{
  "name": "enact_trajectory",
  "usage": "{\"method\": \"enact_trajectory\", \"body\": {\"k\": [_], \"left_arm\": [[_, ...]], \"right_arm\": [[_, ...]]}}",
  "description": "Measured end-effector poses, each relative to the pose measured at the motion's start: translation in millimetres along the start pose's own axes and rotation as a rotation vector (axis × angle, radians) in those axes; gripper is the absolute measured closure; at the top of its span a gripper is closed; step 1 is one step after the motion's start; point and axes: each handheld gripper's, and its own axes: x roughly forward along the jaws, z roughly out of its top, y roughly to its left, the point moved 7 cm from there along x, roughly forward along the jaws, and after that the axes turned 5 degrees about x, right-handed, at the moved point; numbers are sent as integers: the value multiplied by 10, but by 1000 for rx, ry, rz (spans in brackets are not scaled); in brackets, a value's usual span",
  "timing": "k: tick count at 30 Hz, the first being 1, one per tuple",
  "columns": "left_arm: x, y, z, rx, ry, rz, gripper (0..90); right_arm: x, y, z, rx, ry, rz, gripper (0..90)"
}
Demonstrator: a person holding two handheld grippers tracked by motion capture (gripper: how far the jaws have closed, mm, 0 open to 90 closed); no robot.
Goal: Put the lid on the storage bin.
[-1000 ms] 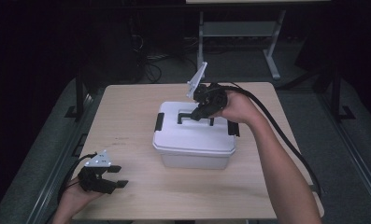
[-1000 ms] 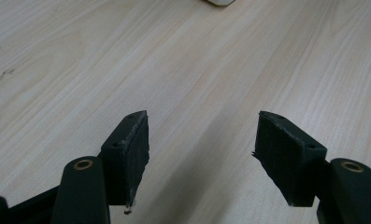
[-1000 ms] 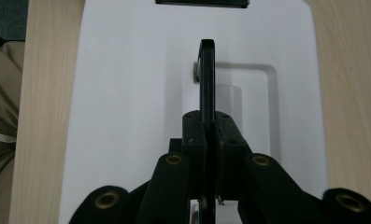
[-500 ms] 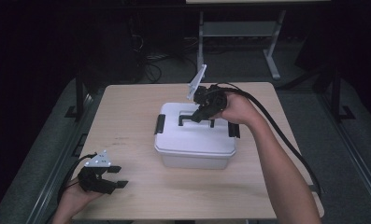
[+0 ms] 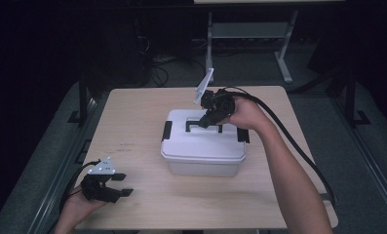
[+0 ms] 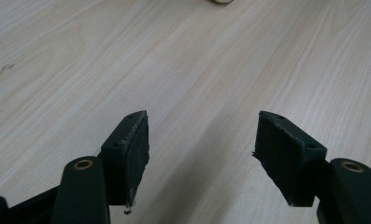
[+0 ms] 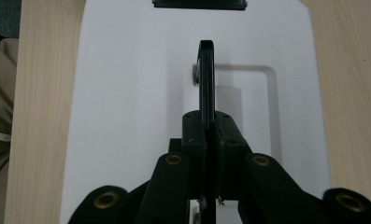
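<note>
Down at the near left corner of the wooden table point(image 5: 132, 126), the left gripper point(image 5: 120, 185) rests low over the bare wood, its jaws spread wide with nothing between them. Toward the middle of the table sits a white storage box point(image 5: 203, 151) with black latches on its ends. Over its lid the right gripper point(image 5: 206, 122) comes down from the right, jaws clamped tight on the black carry handle point(image 7: 206, 79), which stands upright out of its recess in the lid.
</note>
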Motion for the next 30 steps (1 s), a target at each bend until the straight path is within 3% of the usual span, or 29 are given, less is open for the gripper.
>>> {"method": "enact_trajectory", "body": {"k": [12,30], "left_arm": [[-7,-5,-6,-1,1,3,346],[-3,-18,-5,1,3,1,344]], "right_arm": [[2,17,-28,24,-12,14,826],[-62,67,-40,39,-23,15,707]]}}
